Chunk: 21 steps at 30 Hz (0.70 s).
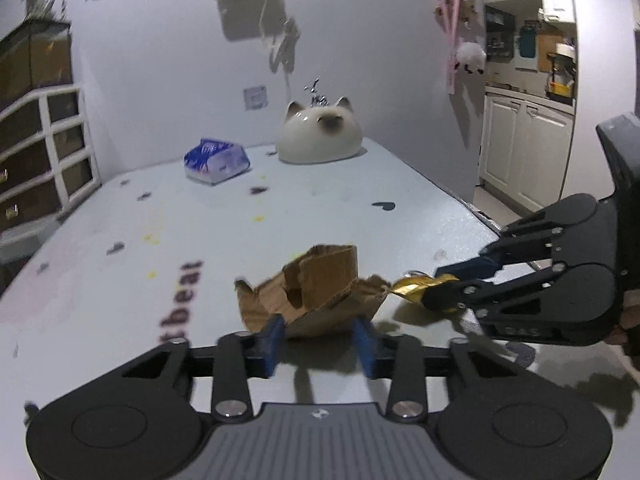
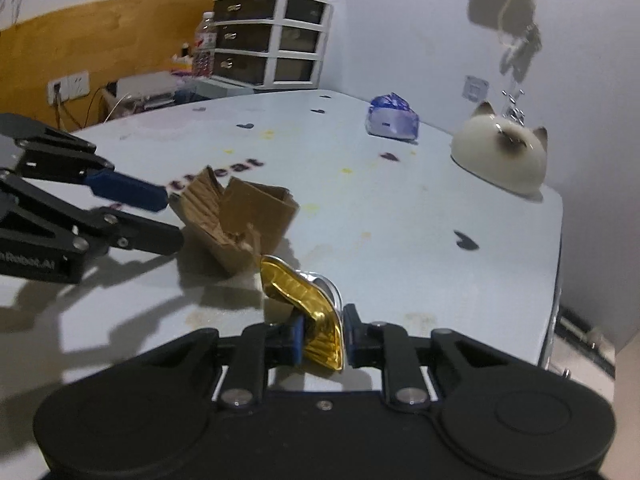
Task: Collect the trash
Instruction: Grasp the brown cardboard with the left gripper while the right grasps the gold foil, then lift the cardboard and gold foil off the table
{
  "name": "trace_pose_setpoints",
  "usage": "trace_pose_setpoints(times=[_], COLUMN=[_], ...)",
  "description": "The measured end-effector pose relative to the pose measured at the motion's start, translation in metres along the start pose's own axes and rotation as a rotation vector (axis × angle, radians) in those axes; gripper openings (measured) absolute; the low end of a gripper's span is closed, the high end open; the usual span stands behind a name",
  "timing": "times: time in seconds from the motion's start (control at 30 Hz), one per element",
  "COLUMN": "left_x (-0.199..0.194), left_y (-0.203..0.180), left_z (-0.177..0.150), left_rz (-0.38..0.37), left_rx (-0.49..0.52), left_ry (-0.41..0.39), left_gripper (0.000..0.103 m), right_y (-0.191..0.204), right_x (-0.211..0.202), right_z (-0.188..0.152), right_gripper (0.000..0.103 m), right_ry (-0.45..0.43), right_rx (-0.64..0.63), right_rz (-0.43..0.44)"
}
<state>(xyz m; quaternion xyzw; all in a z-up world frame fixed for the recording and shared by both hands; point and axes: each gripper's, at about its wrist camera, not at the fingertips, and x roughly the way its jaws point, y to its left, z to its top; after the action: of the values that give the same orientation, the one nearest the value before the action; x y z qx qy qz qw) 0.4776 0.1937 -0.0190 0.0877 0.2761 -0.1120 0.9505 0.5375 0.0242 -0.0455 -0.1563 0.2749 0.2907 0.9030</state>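
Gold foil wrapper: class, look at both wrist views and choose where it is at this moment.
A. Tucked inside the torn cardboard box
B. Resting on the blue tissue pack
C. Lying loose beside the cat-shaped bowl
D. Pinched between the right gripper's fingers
D: the right wrist view shows the gold foil wrapper clamped in the right gripper, beside the cardboard box.

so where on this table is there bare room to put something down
Free: the wide middle of the table, between the torn cardboard and the cat-shaped dish, and the stretch before the blue packet. Crowded: the near edge, where both grippers hold the cardboard and gold wrapper.
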Motion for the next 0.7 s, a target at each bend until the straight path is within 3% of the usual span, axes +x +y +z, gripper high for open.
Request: trace_pose_setpoints(times=[0.1,0.17,0.27,0.5,0.57,0.7], left_x=[0.001,0.001,0.005,0.028,0.030,0.028], left_y=[0.000,0.001,0.001,-0.007,-0.013,-0.021], left_z=[0.002,0.003,0.006,-0.003,-0.007,-0.012], left_rz=[0.013,0.014,-0.009,-0.140,-0.151,-0.135], left_rx=[0.036,0.045,0.062,0.065,0.078,0.086], left_ry=[-0.020,-0.040,-0.072,0.035,0.057,0.061], left_gripper=[0.055,0.070,0.078,0.074,0.063,0.053], right_y=[-0.002,-0.005,-0.011,-0.013,-0.014,-0.015], right_x=[-0.003,-0.004,-0.003,0.000,-0.003,-0.009], right_z=[-0.003,-0.003,-0.004,-0.003,-0.004,-0.005], right_gripper=[0.020,0.020,0.020,0.019,0.019,0.019], right_ry=[0.001,0.002,-0.014,-0.026,-0.027,-0.027], right_rx=[0.040,0.074,0.126,0.187,0.203,0.229], right_rz=[-0.012,-0.024,-0.023,-0.012,-0.008,0.015])
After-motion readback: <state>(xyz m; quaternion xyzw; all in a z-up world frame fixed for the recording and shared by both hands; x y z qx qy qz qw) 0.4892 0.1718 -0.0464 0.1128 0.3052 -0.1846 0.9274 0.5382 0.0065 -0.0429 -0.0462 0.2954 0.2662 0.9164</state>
